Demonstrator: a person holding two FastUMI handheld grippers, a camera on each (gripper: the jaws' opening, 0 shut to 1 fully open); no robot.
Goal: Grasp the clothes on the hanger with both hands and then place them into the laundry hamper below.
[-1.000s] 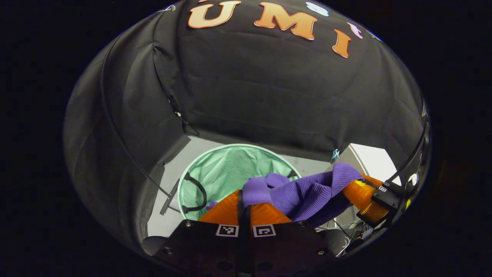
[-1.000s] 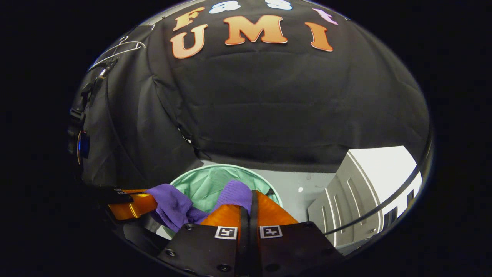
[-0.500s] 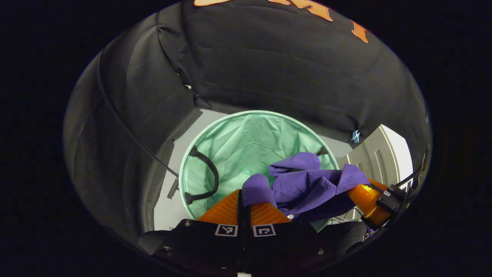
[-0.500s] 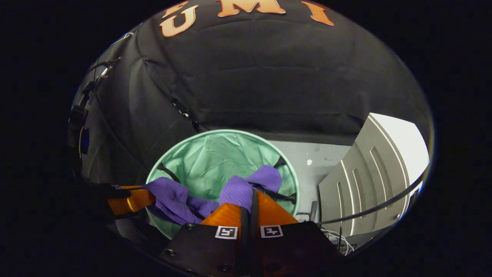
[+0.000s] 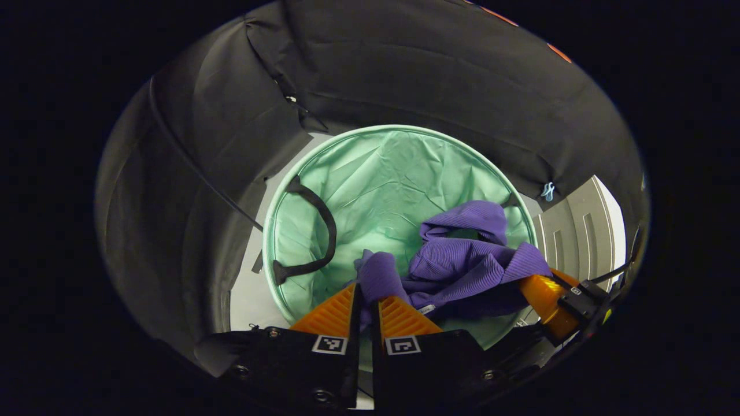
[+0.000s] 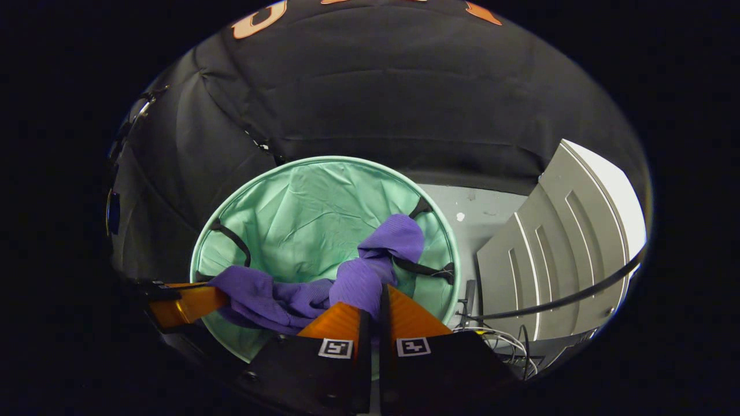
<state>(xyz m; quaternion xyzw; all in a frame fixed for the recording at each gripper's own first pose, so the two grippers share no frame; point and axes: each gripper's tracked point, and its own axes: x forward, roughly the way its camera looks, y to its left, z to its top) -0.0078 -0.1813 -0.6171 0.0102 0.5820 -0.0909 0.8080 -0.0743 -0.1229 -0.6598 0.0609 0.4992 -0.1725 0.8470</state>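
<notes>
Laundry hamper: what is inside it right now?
The hamper holds only part of the purple garment, sagging in while the left gripper and right gripper pinch its ends. Bare green lining shows elsewhere; the bottom under the cloth is hidden.

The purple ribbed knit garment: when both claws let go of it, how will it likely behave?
The purple ribbed knit garment sags and folds between the left claw and right claw, so it is probably floppy. It hangs above the mint-green fabric hamper, so it would likely drop inside in a heap. Ribbed knit probably grips well.

Dim booth, sharp centre, fisheye bending at edges, no glare.
</notes>
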